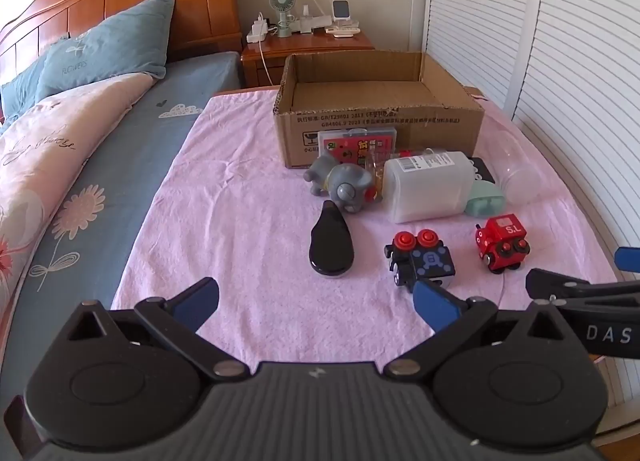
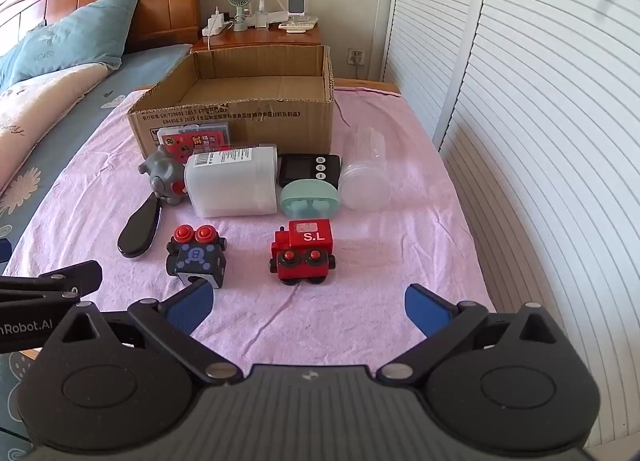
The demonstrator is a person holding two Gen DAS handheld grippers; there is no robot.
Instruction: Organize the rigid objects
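Observation:
An open, empty cardboard box (image 1: 380, 117) (image 2: 240, 117) stands at the back of a pink cloth. In front of it lie a grey elephant toy (image 1: 340, 183) (image 2: 164, 175), a white plastic container (image 1: 428, 187) (image 2: 234, 185), a red card case (image 1: 356, 143) (image 2: 196, 137), a mint earbud case (image 1: 484, 201) (image 2: 310, 199), a black timer (image 2: 310, 167), a clear cup (image 2: 366, 177), a black oval object (image 1: 331, 247) (image 2: 140, 231), a black toy train (image 1: 420, 261) (image 2: 196, 255) and a red toy train (image 1: 502, 243) (image 2: 304, 251). My left gripper (image 1: 316, 301) and right gripper (image 2: 308, 305) are open and empty, near the front.
A bed with blue pillows (image 1: 100, 49) and a floral quilt (image 1: 48, 149) lies to the left. A wooden nightstand (image 1: 308, 49) with a small fan (image 2: 240, 7) and chargers stands behind the box. White slatted doors (image 2: 520, 101) run along the right.

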